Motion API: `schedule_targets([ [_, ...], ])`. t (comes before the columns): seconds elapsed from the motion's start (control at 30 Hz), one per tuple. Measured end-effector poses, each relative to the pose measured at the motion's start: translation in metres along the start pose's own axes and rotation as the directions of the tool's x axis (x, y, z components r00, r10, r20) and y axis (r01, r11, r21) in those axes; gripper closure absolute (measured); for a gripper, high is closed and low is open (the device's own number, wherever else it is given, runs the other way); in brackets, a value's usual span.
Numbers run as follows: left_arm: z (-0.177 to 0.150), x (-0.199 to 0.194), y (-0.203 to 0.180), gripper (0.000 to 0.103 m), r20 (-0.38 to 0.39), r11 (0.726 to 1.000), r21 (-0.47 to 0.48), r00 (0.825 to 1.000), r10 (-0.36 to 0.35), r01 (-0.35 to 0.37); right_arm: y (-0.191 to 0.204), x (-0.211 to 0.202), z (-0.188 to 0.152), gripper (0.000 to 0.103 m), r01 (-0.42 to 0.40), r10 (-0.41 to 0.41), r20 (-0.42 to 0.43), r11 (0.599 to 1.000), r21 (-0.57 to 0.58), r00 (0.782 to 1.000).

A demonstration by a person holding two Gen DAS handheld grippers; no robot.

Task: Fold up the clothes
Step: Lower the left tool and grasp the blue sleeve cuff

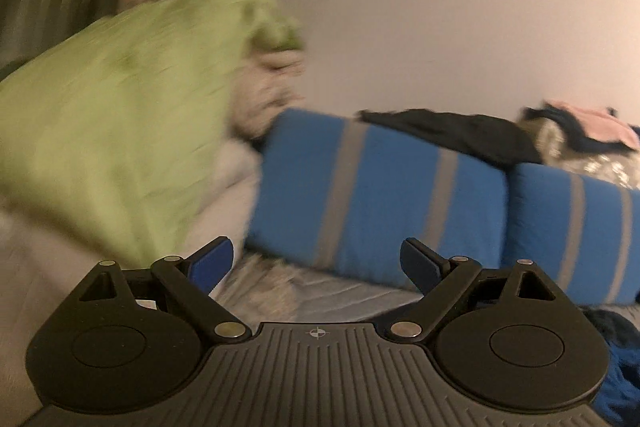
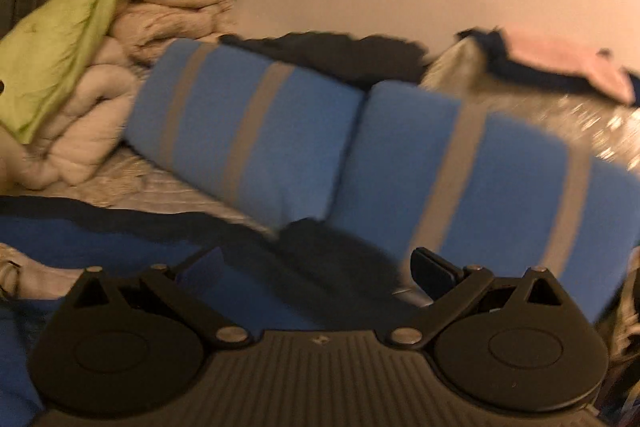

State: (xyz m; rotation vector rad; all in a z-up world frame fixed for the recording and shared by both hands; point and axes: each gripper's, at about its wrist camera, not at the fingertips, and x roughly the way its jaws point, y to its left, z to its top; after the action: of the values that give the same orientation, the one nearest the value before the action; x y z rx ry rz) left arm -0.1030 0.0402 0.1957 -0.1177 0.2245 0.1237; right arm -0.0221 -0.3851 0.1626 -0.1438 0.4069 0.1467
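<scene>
- Both sets of tongs released and gripping nothing: left tongs over the bed, right tongs over a blue garment.
- Blue garment spread loosely on the bed at 9 o'clock of the right tongs (fold state unclear through blur).
- Step not settled: fits either reaching for an edge or just having let go.
- Only in the right view: garment's spread. In the left, just a corner at 4 o'clock.
- Striped pillows at 12 o'clock; green cloth at 10.
</scene>
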Motion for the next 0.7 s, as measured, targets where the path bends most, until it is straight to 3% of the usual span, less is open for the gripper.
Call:
schedule_targets([
  [0.07,-0.008,-0.004,0.019,0.011,-0.009,0.997,-0.055,0.999,0.047,-0.047,0.01,0.011,-0.007,0.0,-0.028,0.028,0.003,0.999,0.028,1.0],
  [0.2,-0.031,-0.008,0.049,0.011,-0.052,0.989,-0.076,0.991,0.126,-0.13,0.031,0.033,-0.021,0.0,-0.084,0.084,0.011,0.993,0.084,0.996],
  [0.33,-0.062,-0.009,0.092,0.011,-0.101,0.948,-0.255,0.981,0.167,-0.188,0.05,0.053,-0.032,0.0,-0.128,0.126,0.02,0.979,0.158,0.992],
  [0.4,-0.08,-0.01,0.119,0.011,-0.118,0.898,-0.394,0.979,0.164,-0.198,0.06,0.06,-0.04,0.0,-0.145,0.142,0.032,0.975,0.166,0.989],
  [0.5,-0.105,-0.009,0.156,0.011,-0.138,0.787,-0.583,0.979,0.148,-0.201,0.073,0.064,-0.052,0.0,-0.161,0.156,0.046,0.977,0.141,0.987],
  [0.57,-0.125,-0.009,0.176,0.012,-0.145,0.713,-0.673,0.98,0.134,-0.197,0.075,0.064,-0.059,0.0,-0.173,0.167,0.054,0.976,0.135,0.984],
  [0.7,-0.156,-0.001,0.2,0.012,-0.172,0.6,-0.776,0.98,0.099,-0.196,0.069,0.07,-0.073,0.0,-0.18,0.176,0.039,0.965,0.193,0.984],
])
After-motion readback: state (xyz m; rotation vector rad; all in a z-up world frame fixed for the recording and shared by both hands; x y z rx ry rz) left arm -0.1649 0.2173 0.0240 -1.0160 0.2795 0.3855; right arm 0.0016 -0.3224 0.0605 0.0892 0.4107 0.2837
